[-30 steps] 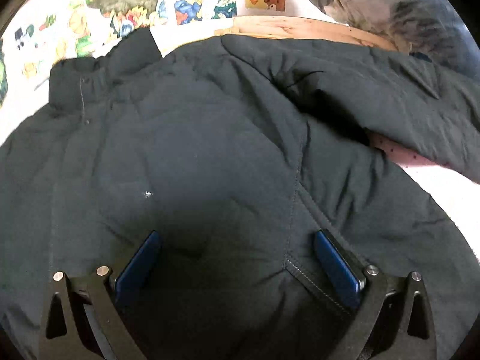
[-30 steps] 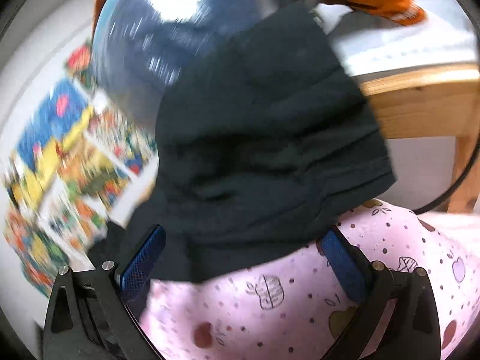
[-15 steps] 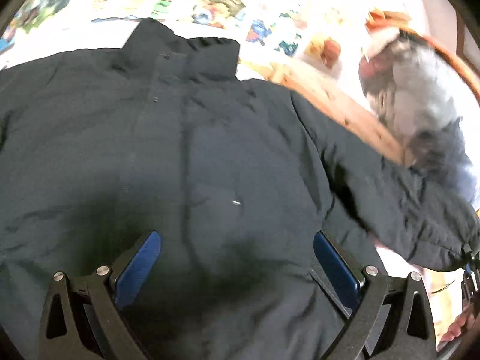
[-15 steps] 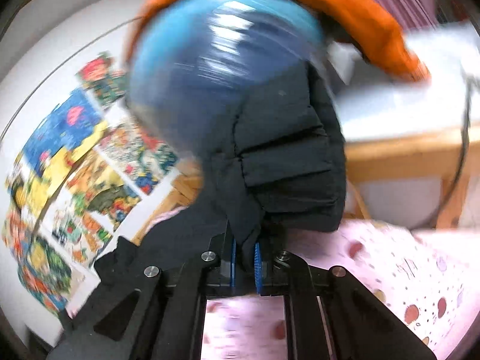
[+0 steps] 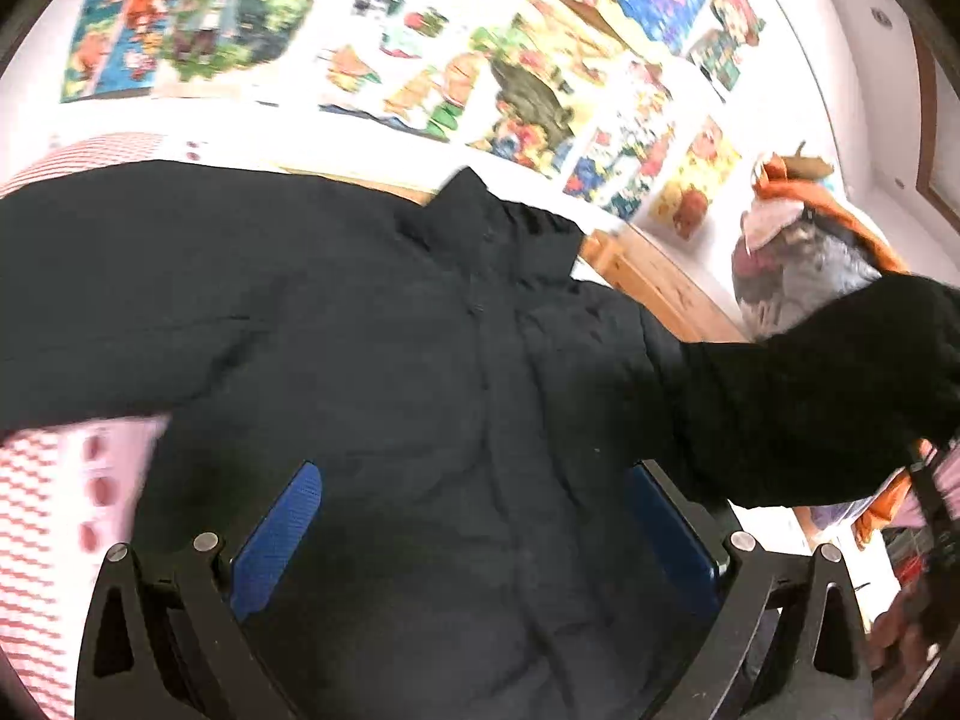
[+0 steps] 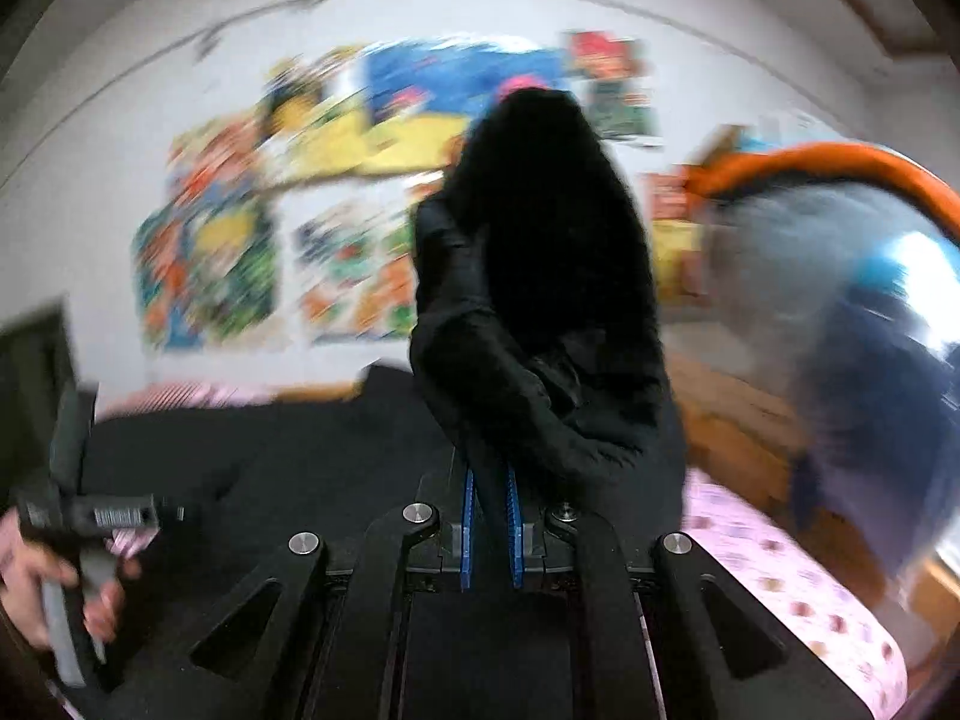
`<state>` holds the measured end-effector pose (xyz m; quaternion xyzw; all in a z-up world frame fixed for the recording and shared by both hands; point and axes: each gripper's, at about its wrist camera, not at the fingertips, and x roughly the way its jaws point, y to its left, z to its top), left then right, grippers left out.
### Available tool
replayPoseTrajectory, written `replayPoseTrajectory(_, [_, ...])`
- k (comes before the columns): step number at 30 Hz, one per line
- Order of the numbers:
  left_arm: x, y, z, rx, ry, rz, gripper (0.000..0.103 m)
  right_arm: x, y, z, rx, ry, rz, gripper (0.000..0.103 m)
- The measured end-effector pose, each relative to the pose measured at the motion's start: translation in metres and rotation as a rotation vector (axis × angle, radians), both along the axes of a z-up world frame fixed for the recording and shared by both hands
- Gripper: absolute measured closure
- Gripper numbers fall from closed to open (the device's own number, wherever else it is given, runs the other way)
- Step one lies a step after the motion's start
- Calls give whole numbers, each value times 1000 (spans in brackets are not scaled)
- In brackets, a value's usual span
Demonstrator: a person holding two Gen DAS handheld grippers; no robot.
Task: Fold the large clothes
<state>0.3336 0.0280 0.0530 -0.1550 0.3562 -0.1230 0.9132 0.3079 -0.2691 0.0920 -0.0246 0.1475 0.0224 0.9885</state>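
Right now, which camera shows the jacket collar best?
The left wrist view. There the collar stands clear at the top of the spread jacket, between the open left gripper fingers. The right wrist view is blurred: it shows mostly the sleeve pinched in the shut right gripper, no collar.

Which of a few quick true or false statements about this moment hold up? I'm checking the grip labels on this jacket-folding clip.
1. The right gripper is shut on a sleeve of the black jacket. True.
2. The left gripper is clamped on the collar. False: its jaws stand wide apart over the jacket's front and hold nothing.
3. The sleeve stands lifted above the jacket's body. True.
4. The wall behind is bare. False: colourful pictures cover it.
5. The jacket lies on a green sheet. False: the bedding is pink and patterned.
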Motion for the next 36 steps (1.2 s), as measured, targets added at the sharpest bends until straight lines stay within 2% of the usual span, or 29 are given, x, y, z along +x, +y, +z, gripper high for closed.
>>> replayPoseTrajectory(2, [-10, 22, 1, -30, -4, -4, 1, 3, 37, -17, -60, 56, 75, 94])
replayPoseTrajectory(7, [-20, 70, -19, -187, 42, -14, 1, 12, 96, -62, -127, 204, 196, 94])
replayPoseTrajectory(10, [-16, 83, -36, -273, 66, -36, 1, 19, 118, -88, -138, 303, 226, 94])
replayPoseTrajectory(14, [-4, 81, -56, -364, 115, -89, 1, 26, 131, -128, -171, 445, 229, 90])
replayPoseTrajectory(16, [6, 73, -64, -370, 161, -115, 1, 23, 134, -144, -171, 517, 246, 83])
replayPoseTrajectory(18, [15, 65, -68, -349, 193, -131, 1, 21, 136, -147, -160, 544, 268, 63])
replayPoseTrajectory(19, [18, 62, -70, -329, 209, -134, 1, 14, 134, -146, -149, 538, 279, 59])
replayPoseTrajectory(21, [29, 50, -72, -284, 244, -143, 1, -2, 126, -142, -107, 530, 300, 41])
replayPoseTrajectory(23, [35, 45, -74, -262, 266, -146, 1, -15, 117, -141, -51, 537, 315, 35])
replayPoseTrajectory(28, [44, 30, -77, -206, 286, -152, 2, -55, 84, -151, 75, 555, 317, 31])
replayPoseTrajectory(30, [43, 28, -77, -191, 279, -166, 11, -69, 70, -151, 105, 552, 310, 30])
replayPoseTrajectory(32, [42, 23, -77, -179, 285, -176, 37, -82, 59, -152, 127, 543, 292, 30])
replayPoseTrajectory(33, [42, 20, -77, -175, 290, -179, 42, -87, 56, -153, 131, 537, 291, 30])
replayPoseTrajectory(35, [43, 19, -77, -167, 296, -190, 73, -93, 51, -149, 126, 525, 294, 29])
replayPoseTrajectory(36, [42, 17, -75, -144, 285, -183, 80, -101, 51, -146, 105, 513, 292, 29])
